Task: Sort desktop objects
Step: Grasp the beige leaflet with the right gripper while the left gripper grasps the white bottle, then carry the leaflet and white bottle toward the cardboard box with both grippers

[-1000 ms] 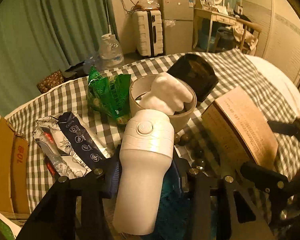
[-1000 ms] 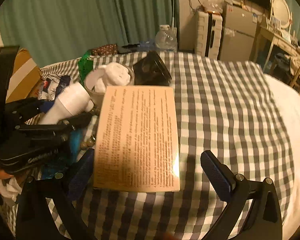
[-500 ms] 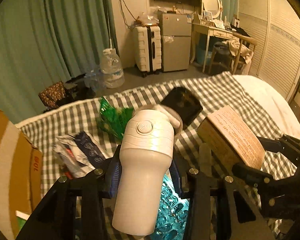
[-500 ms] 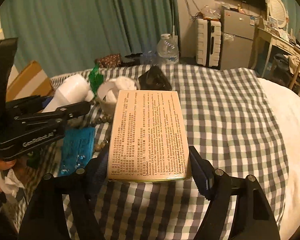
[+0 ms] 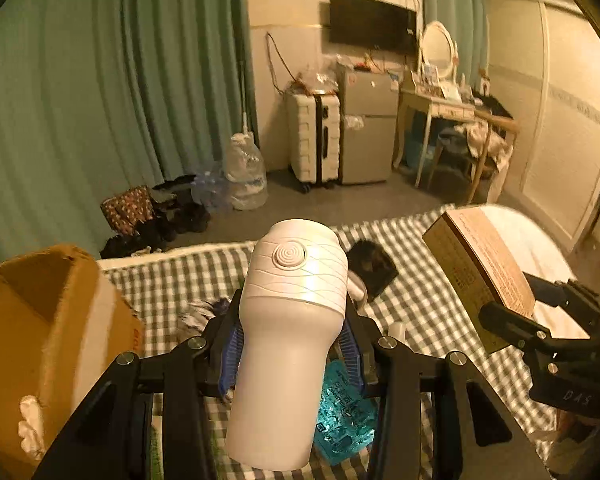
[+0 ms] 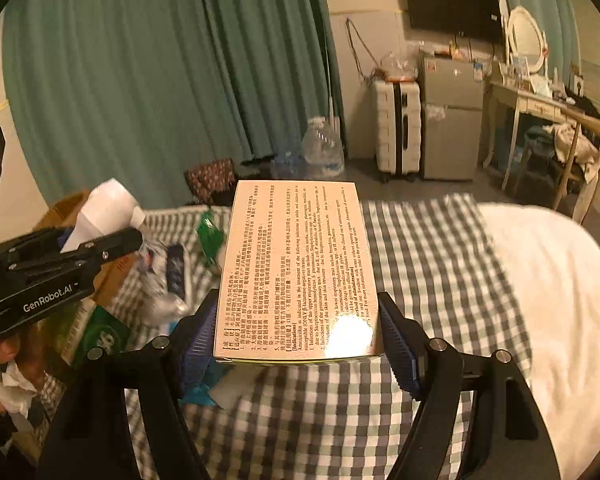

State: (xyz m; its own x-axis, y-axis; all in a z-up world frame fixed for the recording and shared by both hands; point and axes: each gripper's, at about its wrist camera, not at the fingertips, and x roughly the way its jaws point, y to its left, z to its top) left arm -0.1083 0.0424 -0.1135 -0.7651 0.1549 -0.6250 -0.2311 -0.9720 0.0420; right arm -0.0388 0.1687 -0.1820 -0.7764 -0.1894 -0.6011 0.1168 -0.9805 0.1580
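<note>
- The work surface is a bed under a grey-and-white checked cloth (image 6: 432,264), with the bare white bedding (image 6: 540,280) showing at about 3 o'clock in the right wrist view.
- Round the room: green curtains (image 5: 100,100), a white suitcase (image 5: 314,140) beside a small grey fridge (image 5: 366,140), a wall TV (image 5: 372,24) at 12 o'clock, a dressing table (image 5: 440,108) with an oval mirror toward 1 o'clock.
- An open cardboard box (image 5: 52,320) sits at 9 o'clock in the left wrist view (blurred, so its contents are hard to read).
- The left gripper (image 5: 290,352) pinches a white bottle-shaped device (image 5: 288,340) between its blue pads, about half spread, with the device's wide ridged end pointing away.
- The right gripper (image 6: 298,336) clamps a tan printed box (image 6: 296,268) by its long sides, the near end between the pads, the text face up.
- A teal packet (image 5: 344,416) lies on the cloth under the white device; a black pouch (image 5: 374,268) lies past it at 1 o'clock.
- A second ago the right jaws stood wide around the tan box as it lay on the cloth; they have since closed on it, and both items are now up off the bed, with more floor and wall in view.
</note>
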